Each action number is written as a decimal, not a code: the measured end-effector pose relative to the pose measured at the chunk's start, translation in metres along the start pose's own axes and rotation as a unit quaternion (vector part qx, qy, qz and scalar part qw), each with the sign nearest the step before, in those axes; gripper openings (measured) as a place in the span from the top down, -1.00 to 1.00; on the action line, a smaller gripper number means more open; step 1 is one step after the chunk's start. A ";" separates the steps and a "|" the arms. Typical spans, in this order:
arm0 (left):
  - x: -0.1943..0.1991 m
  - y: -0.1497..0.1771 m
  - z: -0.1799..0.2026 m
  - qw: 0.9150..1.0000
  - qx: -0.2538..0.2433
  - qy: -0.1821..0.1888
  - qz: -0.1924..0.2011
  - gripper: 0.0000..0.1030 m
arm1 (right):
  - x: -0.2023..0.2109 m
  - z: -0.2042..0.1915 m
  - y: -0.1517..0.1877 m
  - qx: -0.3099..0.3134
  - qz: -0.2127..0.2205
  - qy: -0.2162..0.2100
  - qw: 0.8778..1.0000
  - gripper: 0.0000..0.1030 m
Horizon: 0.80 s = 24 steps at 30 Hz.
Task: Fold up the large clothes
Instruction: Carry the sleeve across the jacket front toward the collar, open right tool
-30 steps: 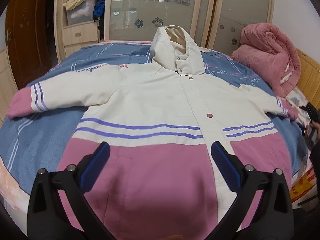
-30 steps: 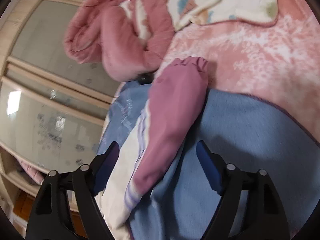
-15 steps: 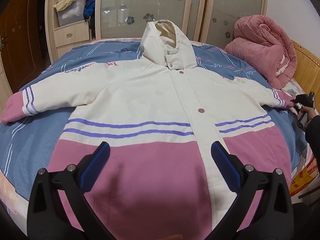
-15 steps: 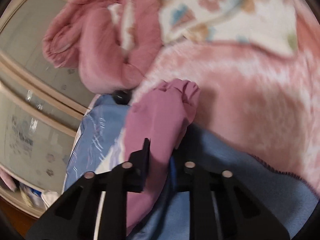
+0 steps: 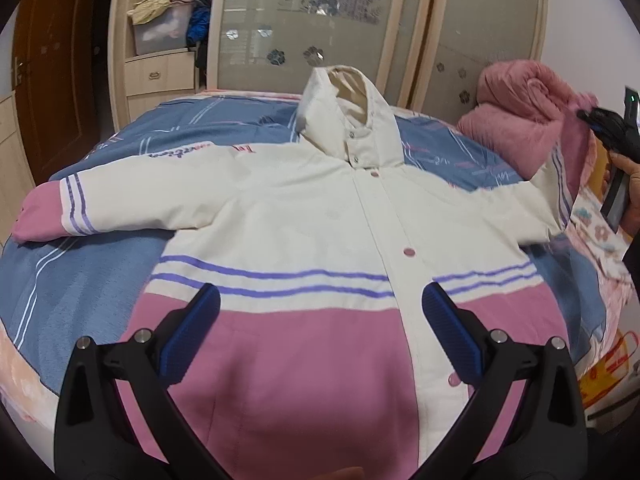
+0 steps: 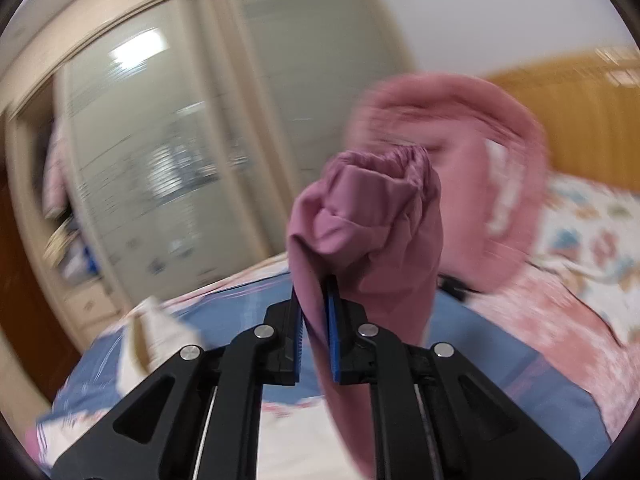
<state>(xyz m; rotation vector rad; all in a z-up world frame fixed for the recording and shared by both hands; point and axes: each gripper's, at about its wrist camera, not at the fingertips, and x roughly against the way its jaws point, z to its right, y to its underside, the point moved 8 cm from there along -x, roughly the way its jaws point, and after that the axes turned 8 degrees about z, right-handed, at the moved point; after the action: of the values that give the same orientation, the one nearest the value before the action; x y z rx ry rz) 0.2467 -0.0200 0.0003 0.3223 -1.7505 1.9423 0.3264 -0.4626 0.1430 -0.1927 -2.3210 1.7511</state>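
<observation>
A cream hooded jacket [image 5: 320, 220] with a pink hem, purple stripes and pink cuffs lies face up on the blue bedcover [image 5: 92, 264], its left sleeve stretched flat. My left gripper [image 5: 320, 294] hovers open above the pink hem and holds nothing. In the right wrist view, my right gripper [image 6: 313, 288] has the pink cuff [image 6: 372, 216] of the right sleeve between its jaws, which are closing on the fabric, pads pressing it. That sleeve [image 5: 554, 188] rises off the bed at the right edge of the left wrist view, up to the gripper [image 5: 604, 128] in a person's hand.
A rolled pink quilt [image 5: 528, 120] sits at the bed's far right, beside a floral blanket [image 5: 600, 236]. Wardrobe doors [image 5: 320, 20] with frosted glass stand behind the bed, with open shelves of clothes [image 5: 168, 20] to the left. A wooden headboard [image 6: 580, 120] is at right.
My right gripper shut on the pink cuff, rolled upright, and lifted the sleeve off the bed. The left gripper stayed open over the hem.
</observation>
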 end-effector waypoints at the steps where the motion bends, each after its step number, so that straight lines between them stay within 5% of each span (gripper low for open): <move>1: 0.001 -0.002 -0.001 1.000 0.005 0.003 0.003 -0.96 | -0.001 -0.034 0.009 0.029 -0.009 -0.023 0.999 0.80; 7: 0.010 -0.009 -0.010 1.000 0.021 0.010 0.019 -0.96 | -0.016 -0.167 0.130 0.191 -0.122 -0.090 0.970 0.79; 10: 0.013 -0.009 -0.016 0.999 0.025 0.010 0.020 -0.96 | -0.019 -0.197 0.214 0.255 -0.184 -0.096 0.944 0.79; 14: 0.019 -0.013 -0.023 0.999 0.036 0.010 0.024 -0.96 | -0.017 -0.205 0.286 0.281 -0.238 -0.080 0.926 0.69; 16: 0.020 -0.012 -0.023 0.999 0.039 0.010 0.022 -0.96 | -0.016 -0.202 0.304 0.272 -0.257 -0.075 0.924 0.15; 17: 0.021 -0.012 -0.023 0.999 0.039 0.010 0.021 -0.96 | -0.015 -0.201 0.307 0.266 -0.265 -0.069 0.924 -0.53; 18: 0.021 -0.012 -0.022 0.999 0.038 0.010 0.021 -0.96 | -0.008 -0.201 0.309 0.265 -0.260 -0.064 0.927 -0.80; 24: 0.030 -0.014 -0.018 0.999 0.027 0.001 0.025 -0.96 | 0.057 -0.186 0.253 0.181 -0.183 -0.074 0.963 -0.86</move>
<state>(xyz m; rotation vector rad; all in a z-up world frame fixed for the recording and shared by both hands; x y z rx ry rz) 0.2311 0.0049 0.0250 0.2986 -1.7226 2.0287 0.3112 -0.2052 -0.0454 0.4166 -1.9146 1.9945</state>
